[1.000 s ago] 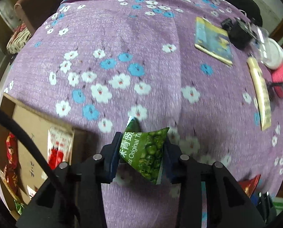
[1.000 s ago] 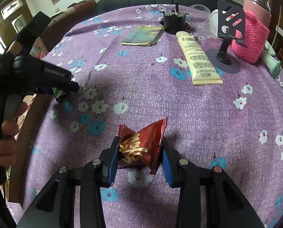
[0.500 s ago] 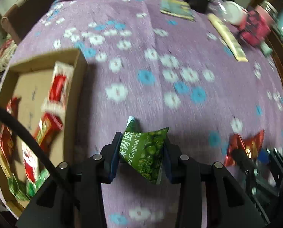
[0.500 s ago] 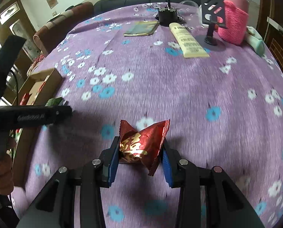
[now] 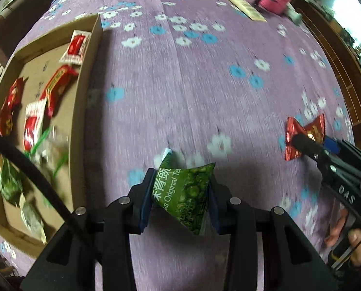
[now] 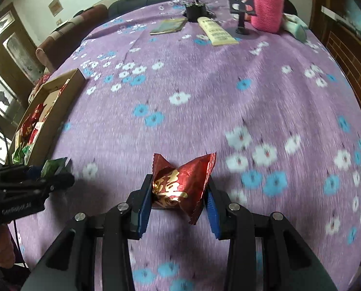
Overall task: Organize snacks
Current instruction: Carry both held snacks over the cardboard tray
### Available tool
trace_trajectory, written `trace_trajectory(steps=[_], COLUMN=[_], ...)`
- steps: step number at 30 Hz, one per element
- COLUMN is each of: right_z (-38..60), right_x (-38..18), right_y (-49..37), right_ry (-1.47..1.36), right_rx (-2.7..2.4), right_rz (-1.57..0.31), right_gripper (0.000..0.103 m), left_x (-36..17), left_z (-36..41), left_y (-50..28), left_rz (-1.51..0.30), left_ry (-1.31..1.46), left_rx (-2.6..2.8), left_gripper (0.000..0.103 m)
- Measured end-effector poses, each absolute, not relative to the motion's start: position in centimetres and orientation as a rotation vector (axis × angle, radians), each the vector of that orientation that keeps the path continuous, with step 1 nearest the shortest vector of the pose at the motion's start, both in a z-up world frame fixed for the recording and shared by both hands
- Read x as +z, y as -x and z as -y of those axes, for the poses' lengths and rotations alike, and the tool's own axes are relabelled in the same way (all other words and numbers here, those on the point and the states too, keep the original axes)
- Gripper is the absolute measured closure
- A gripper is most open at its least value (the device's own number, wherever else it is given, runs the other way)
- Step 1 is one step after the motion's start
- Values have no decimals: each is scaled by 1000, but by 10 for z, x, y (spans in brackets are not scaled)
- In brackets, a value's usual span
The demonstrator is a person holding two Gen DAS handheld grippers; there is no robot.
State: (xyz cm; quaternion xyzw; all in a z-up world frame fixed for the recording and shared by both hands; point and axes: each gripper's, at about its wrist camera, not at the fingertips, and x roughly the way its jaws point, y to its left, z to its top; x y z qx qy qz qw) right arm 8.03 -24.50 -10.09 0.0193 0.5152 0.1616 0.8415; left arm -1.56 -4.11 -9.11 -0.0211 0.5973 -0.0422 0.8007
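My left gripper (image 5: 180, 194) is shut on a green pea snack packet (image 5: 184, 194), held above the purple flowered tablecloth (image 5: 192, 84). To its left lies an open cardboard box (image 5: 89, 72) with several red, white and green snack packets inside. My right gripper (image 6: 178, 194) is shut on a red foil candy packet (image 6: 182, 181). That red foil candy packet (image 5: 301, 133) also shows at the right of the left wrist view. In the right wrist view the left gripper (image 6: 56, 169) hangs at the left edge, just right of the cardboard box (image 6: 63, 101).
At the far end of the table stand a pink knitted bottle sleeve (image 6: 266, 9), a black phone stand (image 6: 242, 12), a cream tube (image 6: 216, 32), a booklet (image 6: 168, 25) and a small black item (image 6: 195, 11). A sofa (image 6: 66, 36) lies beyond the table.
Both grippers have travelled across the table with their packets. The box has come further into the left wrist view, and the right gripper has appeared at that view's right edge.
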Motion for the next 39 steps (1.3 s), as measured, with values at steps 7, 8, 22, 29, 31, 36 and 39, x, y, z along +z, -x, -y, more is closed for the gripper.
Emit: trace_trajectory(steps=[7, 8, 22, 29, 31, 36, 39], right_z=[240, 238, 196, 170, 158, 117, 84], right_x=[-97, -96, -85, -59, -50, -31, -24], right_y=[-52, -49, -6, 0, -1, -8, -21], right_ry=[-31, -32, 11, 39, 43, 65, 82], right_rx=[313, 312, 344, 388, 413, 512, 587], right_rz=[-1083, -1080, -1062, -1014, -992, -937, -910], right_gripper=[63, 63, 64, 64, 64, 64, 64], left_x=[-94, -93, -87, -70, -62, -44, -39], left_z=[37, 37, 33, 20, 10, -27, -57], left_y=[47, 50, 55, 62, 64, 61, 50], left_rz=[-1260, -1254, -1229, -1197, -1177, -1134, -1128], left_ry=[5, -2, -16, 16, 28, 84, 126], left_rx=[-133, -141, -230, -261, -252, -198, -143], left_gripper=[62, 62, 62, 62, 62, 62, 62])
